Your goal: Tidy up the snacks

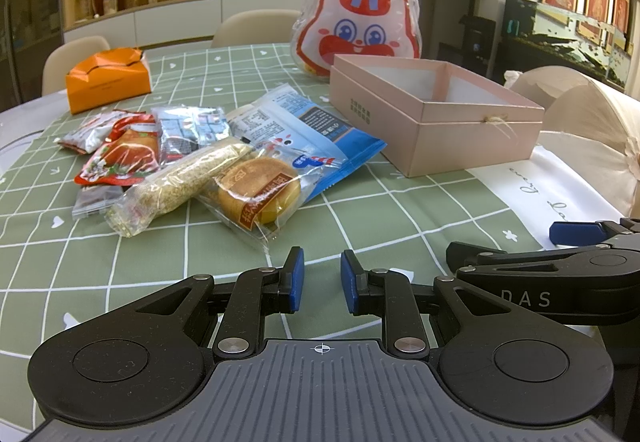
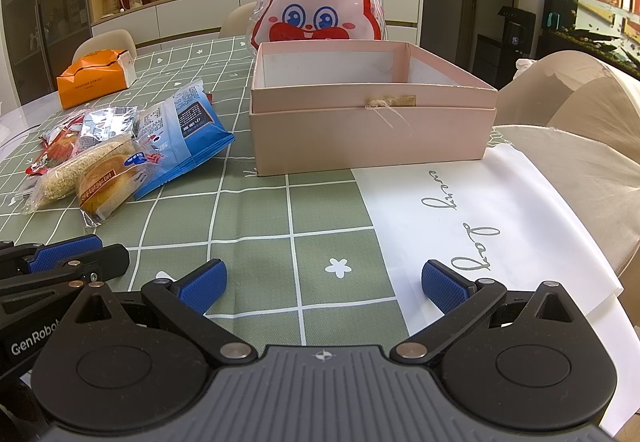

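A pile of wrapped snacks lies on the green checked tablecloth (image 1: 120, 266): a round cake in clear wrap (image 1: 258, 190), a sesame bar (image 1: 182, 184), a blue bag (image 1: 316, 134), a red packet (image 1: 120, 158) and small silver packets (image 1: 188, 130). An open, empty pink box (image 1: 432, 114) stands to their right; it also shows in the right wrist view (image 2: 372, 114). My left gripper (image 1: 322, 282) is empty, its jaws a narrow gap apart, just short of the cake. My right gripper (image 2: 324, 282) is wide open and empty, in front of the box.
An orange carton (image 1: 108, 78) stands at the far left of the table. A rabbit-faced bag (image 1: 356, 22) stands behind the box. A white sheet with lettering (image 2: 480, 226) lies at the right. Chairs surround the table; shelves line the back wall.
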Available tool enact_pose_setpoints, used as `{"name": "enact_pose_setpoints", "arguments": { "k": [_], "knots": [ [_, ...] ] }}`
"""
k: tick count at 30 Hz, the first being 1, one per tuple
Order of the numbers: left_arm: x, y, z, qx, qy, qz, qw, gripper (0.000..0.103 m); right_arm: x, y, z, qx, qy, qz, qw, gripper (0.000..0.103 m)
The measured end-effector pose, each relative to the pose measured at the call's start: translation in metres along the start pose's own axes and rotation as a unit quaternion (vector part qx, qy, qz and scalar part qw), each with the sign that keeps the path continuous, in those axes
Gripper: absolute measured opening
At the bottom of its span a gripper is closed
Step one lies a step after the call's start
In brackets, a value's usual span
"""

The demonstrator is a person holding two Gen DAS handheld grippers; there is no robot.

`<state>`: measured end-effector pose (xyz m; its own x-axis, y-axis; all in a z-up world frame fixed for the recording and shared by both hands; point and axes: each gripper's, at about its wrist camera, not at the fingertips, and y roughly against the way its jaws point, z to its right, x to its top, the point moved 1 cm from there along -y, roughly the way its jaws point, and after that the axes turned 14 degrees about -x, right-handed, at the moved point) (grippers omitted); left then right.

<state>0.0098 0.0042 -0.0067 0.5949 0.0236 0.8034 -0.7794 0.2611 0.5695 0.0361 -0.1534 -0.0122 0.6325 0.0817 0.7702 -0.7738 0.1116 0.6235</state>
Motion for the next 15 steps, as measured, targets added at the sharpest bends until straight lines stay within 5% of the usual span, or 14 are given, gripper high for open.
{"name": "enact_pose_setpoints", "arguments": {
  "k": [15],
  "knots": [
    [0.0000, 0.0013, 0.0022, 0.001, -0.001, 0.000, 1.0000, 0.024, 0.0000, -0.0001, -0.0001, 0.000, 0.000, 0.000, 1.000, 0.103]
  ]
}}
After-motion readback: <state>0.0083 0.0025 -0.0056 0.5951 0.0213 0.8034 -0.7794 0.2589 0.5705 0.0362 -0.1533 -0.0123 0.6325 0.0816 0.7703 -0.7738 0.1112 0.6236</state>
